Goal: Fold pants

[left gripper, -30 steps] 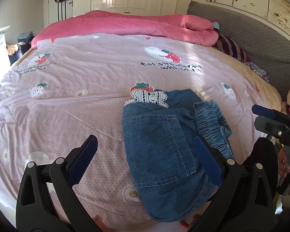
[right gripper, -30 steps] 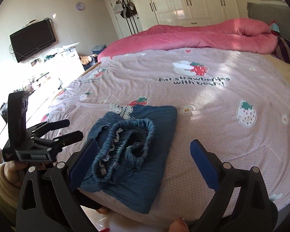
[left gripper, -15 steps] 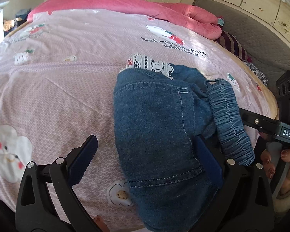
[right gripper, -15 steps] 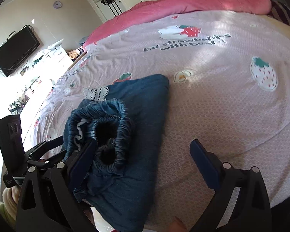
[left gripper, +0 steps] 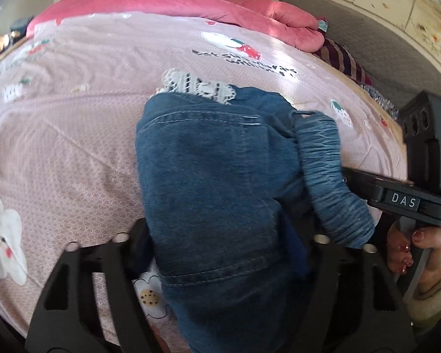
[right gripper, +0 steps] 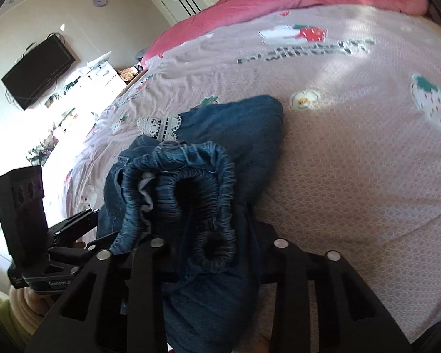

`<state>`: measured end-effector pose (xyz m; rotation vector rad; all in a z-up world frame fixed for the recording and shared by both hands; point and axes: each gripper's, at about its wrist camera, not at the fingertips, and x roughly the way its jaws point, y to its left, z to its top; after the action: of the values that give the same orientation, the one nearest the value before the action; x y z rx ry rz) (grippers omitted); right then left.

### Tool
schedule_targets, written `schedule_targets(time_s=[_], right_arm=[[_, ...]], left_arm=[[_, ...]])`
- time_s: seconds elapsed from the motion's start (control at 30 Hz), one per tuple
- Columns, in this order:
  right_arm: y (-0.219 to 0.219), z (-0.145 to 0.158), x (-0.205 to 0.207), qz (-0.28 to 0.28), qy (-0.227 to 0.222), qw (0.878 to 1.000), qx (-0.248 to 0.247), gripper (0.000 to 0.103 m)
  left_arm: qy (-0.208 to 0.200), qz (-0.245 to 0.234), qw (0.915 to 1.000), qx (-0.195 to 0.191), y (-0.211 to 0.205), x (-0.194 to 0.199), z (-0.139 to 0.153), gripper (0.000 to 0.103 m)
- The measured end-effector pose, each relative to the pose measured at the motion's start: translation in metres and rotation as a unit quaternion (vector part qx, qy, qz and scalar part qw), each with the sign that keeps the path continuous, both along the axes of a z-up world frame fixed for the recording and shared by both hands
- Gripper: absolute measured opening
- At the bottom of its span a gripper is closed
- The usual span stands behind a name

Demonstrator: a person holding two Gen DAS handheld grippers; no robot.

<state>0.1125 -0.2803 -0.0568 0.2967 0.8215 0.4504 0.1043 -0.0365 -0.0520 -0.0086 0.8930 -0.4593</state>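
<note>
The folded blue denim pants lie on the pink strawberry-print quilt near the bed's front edge, white lace trim at their far end. Their elastic waistband bunches on the right; in the right wrist view it forms loops. My left gripper is shut on the near end of the pants. My right gripper is shut on the waistband end, fingertips hidden under denim. Each gripper shows in the other's view: the right one and the left one.
A rolled pink duvet lies across the far side of the bed. A grey headboard and striped pillow stand at the right. A wall TV and cluttered white dresser are to the left of the bed.
Both grippers moved forward and down onto the pants and went from wide open to shut on the denim. The pants' near end has bunched and lifted slightly.
</note>
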Motion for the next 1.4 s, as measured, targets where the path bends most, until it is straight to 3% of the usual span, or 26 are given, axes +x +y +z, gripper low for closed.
schedule_targets(time_s=[0.2, 0.37, 0.63, 0.97, 1.4], right_arm=[[0.012, 0.023, -0.014, -0.001, -0.056, 0.997, -0.051, 0.022], [0.016, 0.047, -0.010, -0.002, -0.098, 0.993, -0.070, 0.021], [0.011, 0.074, 0.035, -0.020, -0.129, 0.989, -0.064, 0.021], [0.012, 0.065, 0.098, -0.037, -0.108, 0.991, -0.068, 0.021], [0.009, 0.006, 0.131, -0.051, -0.014, 0.997, -0.056, 0.021]], left_arm=[[-0.034, -0.001, 0.9993, 0.013, -0.004, -0.006, 0.021, 0.036], [-0.065, 0.002, 0.9979, 0.006, -0.005, 0.000, 0.045, 0.035], [-0.104, 0.011, 0.9944, 0.009, -0.014, 0.042, 0.077, 0.035], [-0.087, 0.032, 0.9955, 0.020, -0.022, 0.101, 0.066, 0.035], [-0.036, 0.037, 0.9983, 0.029, -0.016, 0.119, 0.019, 0.037]])
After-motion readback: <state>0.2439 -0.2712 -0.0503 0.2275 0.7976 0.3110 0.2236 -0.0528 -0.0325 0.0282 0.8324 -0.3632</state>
